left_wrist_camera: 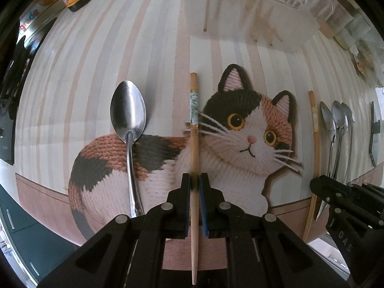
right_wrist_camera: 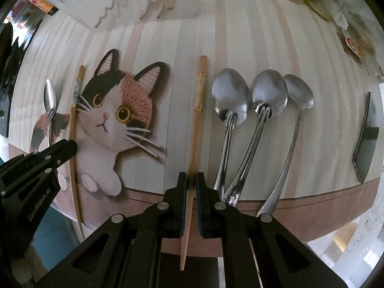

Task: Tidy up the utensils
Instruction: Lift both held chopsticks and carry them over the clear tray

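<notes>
Now each chopstick [left_wrist_camera: 194, 129] [right_wrist_camera: 198, 110] runs lengthwise between closed fingers [left_wrist_camera: 186, 192] [right_wrist_camera: 182, 189].

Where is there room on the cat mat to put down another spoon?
Bare striped mat lies left of the lone spoon. Another free strip sits between the three spoons and the dark tool. It is crowded where those spoons bunch beside the chopstick in the right hand-held gripper.

My left gripper [left_wrist_camera: 195, 180] is closed on a chopstick [left_wrist_camera: 194, 144] over the cat mat [left_wrist_camera: 240, 168]. My right gripper [right_wrist_camera: 191, 180] pinches the other chopstick [right_wrist_camera: 198, 120], beside the cat.
</notes>
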### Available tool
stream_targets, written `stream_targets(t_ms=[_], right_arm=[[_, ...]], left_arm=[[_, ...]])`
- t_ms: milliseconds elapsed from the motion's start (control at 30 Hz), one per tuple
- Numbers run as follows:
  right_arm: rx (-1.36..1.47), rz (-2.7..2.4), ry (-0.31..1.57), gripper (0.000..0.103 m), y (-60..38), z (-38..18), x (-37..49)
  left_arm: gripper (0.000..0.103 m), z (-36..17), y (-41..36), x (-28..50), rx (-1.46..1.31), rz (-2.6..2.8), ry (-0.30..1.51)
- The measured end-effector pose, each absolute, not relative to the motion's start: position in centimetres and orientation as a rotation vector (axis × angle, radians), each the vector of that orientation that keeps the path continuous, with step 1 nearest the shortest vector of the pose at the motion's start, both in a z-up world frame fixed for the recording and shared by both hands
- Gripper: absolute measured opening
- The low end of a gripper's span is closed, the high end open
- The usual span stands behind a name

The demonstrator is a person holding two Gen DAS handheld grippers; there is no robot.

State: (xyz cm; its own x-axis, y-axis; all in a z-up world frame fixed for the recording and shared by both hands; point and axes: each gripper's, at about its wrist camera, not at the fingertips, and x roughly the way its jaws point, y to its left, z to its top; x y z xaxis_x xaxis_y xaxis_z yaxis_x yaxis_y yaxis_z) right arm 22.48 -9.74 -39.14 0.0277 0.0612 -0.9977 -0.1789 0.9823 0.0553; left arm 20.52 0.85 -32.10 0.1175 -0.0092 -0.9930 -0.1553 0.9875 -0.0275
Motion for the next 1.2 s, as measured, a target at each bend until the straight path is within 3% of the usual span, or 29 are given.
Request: stream_targets(t_ms=[367,833,1200], right_arm=[[-0.087,0.175,1.502,0.007,-11.4,-37.5,22.4],[0.024,0.317,1.265,0.007,-12.8,-24.5,22.4],[0.129,0.362,1.098,0.007,-13.4,-15.1,28.9]], left_arm=[[0.004,-31.7,0.9,20.3,-0.125,0.119,1.431],[0.004,-16.3,2.5,19.7,-0.13,0.131,1.101],[0.004,-9.5,2.8,25.4,-0.176,0.076,0.981]])
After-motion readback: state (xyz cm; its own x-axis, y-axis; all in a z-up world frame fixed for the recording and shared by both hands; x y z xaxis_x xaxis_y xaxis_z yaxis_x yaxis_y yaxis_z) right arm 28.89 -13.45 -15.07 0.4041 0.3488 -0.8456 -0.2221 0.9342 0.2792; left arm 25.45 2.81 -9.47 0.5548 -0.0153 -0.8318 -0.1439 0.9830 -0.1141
